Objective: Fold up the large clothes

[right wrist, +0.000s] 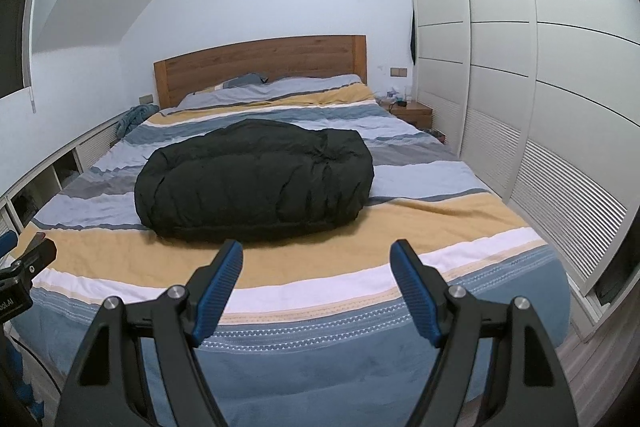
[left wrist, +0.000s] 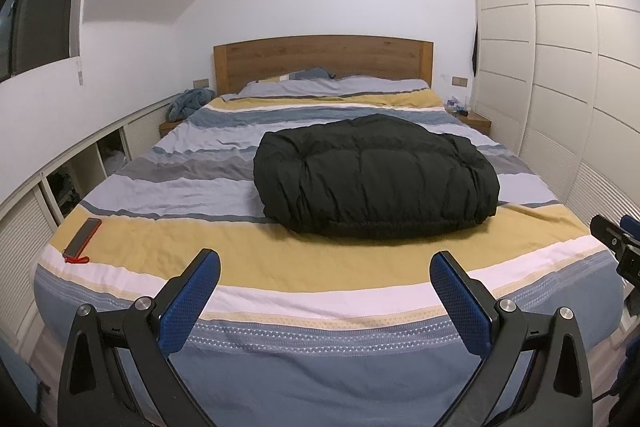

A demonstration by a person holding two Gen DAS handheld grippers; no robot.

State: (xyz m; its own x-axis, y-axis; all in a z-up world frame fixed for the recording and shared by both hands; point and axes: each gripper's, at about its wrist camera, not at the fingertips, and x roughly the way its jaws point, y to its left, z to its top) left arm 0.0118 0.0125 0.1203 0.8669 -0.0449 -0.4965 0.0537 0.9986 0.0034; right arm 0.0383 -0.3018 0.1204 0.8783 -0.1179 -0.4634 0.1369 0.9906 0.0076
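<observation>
Jacket (left wrist: 376, 173) lies folded, long axis across the bed (left wrist: 280, 259).

Nightstand items (left wrist: 458, 105) too small to tell; bed's (left wrist: 280, 359) foot cut off.

We see a bed (left wrist: 280, 267) with a wooden headboard (left wrist: 320, 63), covered by a striped duvet (left wrist: 180, 163) in yellow, white, blue and grey. A black puffy jacket (left wrist: 376, 175) lies folded into a bundle, centre frame in the left wrist view, centre-left in the right wrist view (right wrist: 252, 179). A phone (left wrist: 83, 230) with a red strap sits lower left near the bed edge. Pillows (left wrist: 340, 85) lie against the headboard, upper centre.
</observation>
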